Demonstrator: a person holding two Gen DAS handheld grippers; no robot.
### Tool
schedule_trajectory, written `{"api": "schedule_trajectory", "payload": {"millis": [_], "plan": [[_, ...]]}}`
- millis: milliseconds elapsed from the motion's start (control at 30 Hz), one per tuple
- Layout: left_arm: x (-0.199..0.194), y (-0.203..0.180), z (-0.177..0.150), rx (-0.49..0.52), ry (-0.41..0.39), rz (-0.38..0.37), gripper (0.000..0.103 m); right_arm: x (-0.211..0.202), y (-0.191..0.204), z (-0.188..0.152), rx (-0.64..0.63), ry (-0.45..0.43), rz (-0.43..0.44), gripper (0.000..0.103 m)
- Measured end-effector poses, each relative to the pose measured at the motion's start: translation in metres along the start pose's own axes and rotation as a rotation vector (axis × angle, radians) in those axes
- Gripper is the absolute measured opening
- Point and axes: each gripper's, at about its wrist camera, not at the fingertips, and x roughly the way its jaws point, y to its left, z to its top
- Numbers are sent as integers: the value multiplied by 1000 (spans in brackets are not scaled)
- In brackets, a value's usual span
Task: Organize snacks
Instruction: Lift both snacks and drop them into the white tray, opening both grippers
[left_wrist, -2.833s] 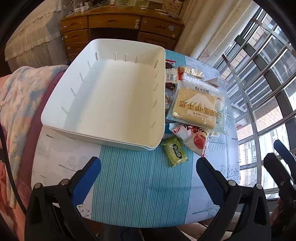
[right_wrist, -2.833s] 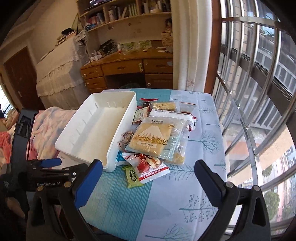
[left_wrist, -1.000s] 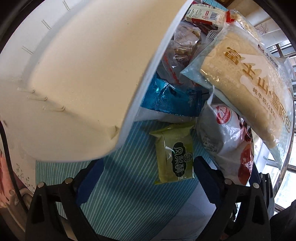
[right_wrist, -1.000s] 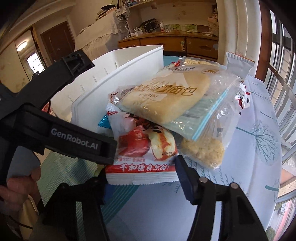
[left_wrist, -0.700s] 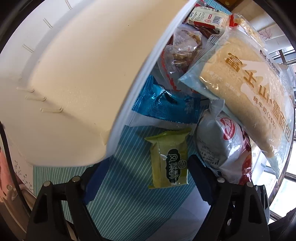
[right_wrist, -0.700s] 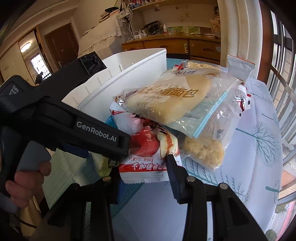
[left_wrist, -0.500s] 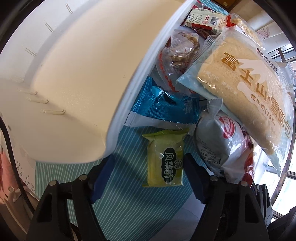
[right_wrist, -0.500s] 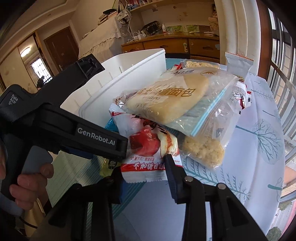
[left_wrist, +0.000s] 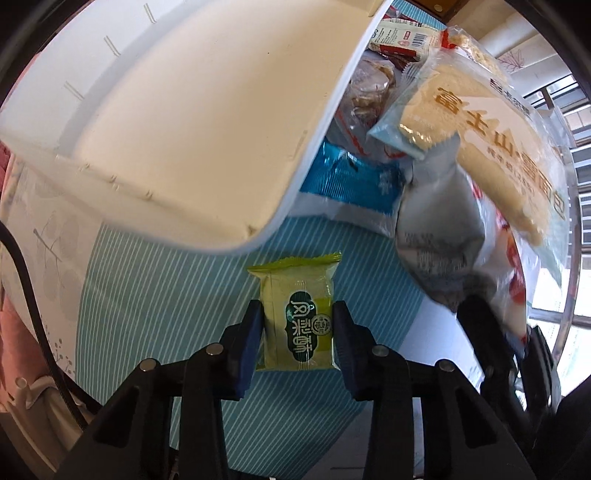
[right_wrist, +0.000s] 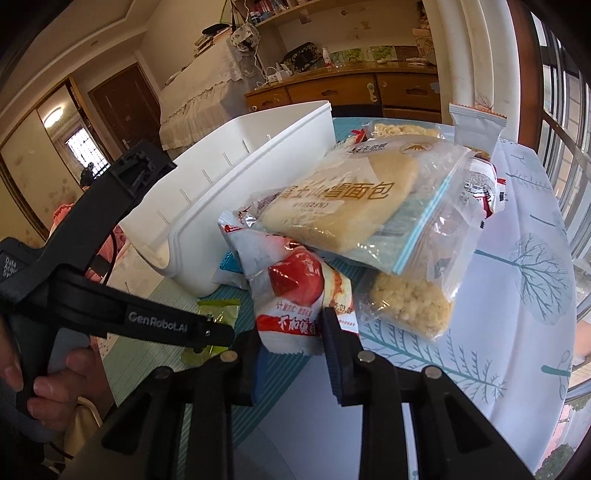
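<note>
- The small green foil-wrapped pastry packet (left_wrist: 300, 315) is pinched by its two long sides between the fingers of the left gripper (left_wrist: 298, 334), at 6 o'clock of the white plastic bin (left_wrist: 192, 122), presumably its destination.
- The right gripper (right_wrist: 291, 350) is closing around the bottom seam of the red-and-white apple snack bag (right_wrist: 295, 295), which lies under the bread pack (right_wrist: 343, 199) on the tabletop (right_wrist: 517, 295); firm contact cannot be told.
</note>
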Motion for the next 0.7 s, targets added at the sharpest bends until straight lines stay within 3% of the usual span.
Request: {"api": "schedule_trajectory", "payload": {"millis": [367,700], "plan": [[-37,31,-26,25,-34,-63,36,-9,-5,17,-4,25,124,24],[-102,49,-32,96,-146,-174,36,-43,11,52,-39,-81,164,22]]}}
